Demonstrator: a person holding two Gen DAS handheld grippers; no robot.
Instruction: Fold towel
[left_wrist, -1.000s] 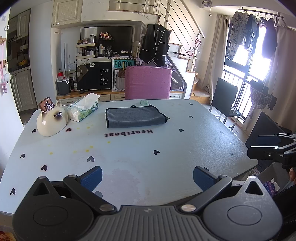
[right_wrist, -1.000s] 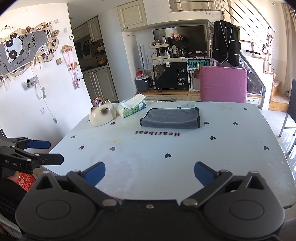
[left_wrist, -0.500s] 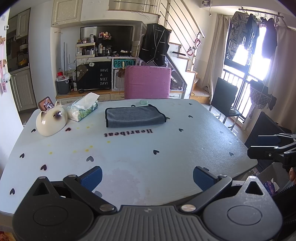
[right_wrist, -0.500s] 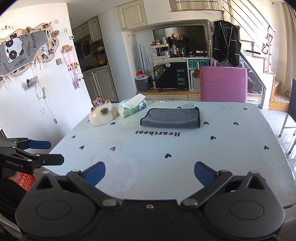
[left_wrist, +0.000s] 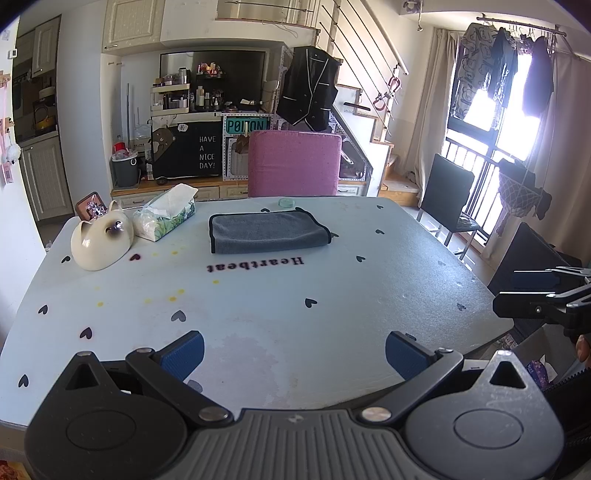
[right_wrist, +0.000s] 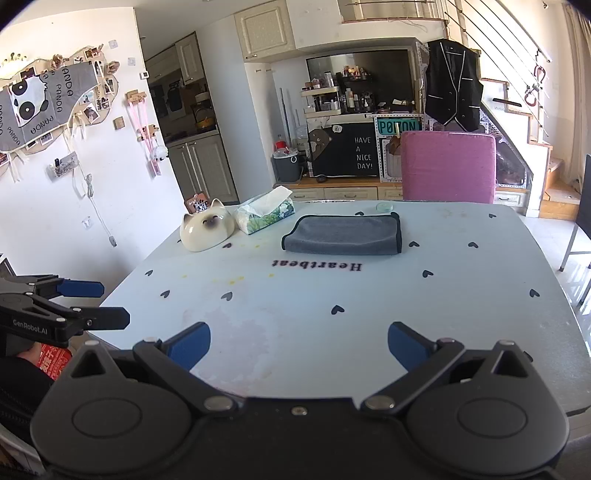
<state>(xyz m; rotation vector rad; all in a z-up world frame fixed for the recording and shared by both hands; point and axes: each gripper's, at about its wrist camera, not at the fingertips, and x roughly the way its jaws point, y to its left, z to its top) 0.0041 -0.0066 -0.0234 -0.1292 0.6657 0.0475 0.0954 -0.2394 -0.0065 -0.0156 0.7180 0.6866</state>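
A grey towel with a dark edge (left_wrist: 267, 233) lies folded flat on the far half of the pale blue table (left_wrist: 258, 306); it also shows in the right wrist view (right_wrist: 345, 240). My left gripper (left_wrist: 293, 352) is open and empty over the table's near edge, far from the towel. My right gripper (right_wrist: 299, 345) is open and empty, also at the near edge. Each gripper shows from the side in the other's view: the right one (left_wrist: 535, 295) off the table's right side, the left one (right_wrist: 81, 302) off its left side.
A white cat-shaped bowl (left_wrist: 101, 242) and a tissue pack (left_wrist: 166, 216) stand at the far left of the table. A small round glass lid (left_wrist: 286, 202) lies behind the towel. A pink chair (left_wrist: 294, 164) stands at the far edge, a black chair (left_wrist: 448, 201) at the right.
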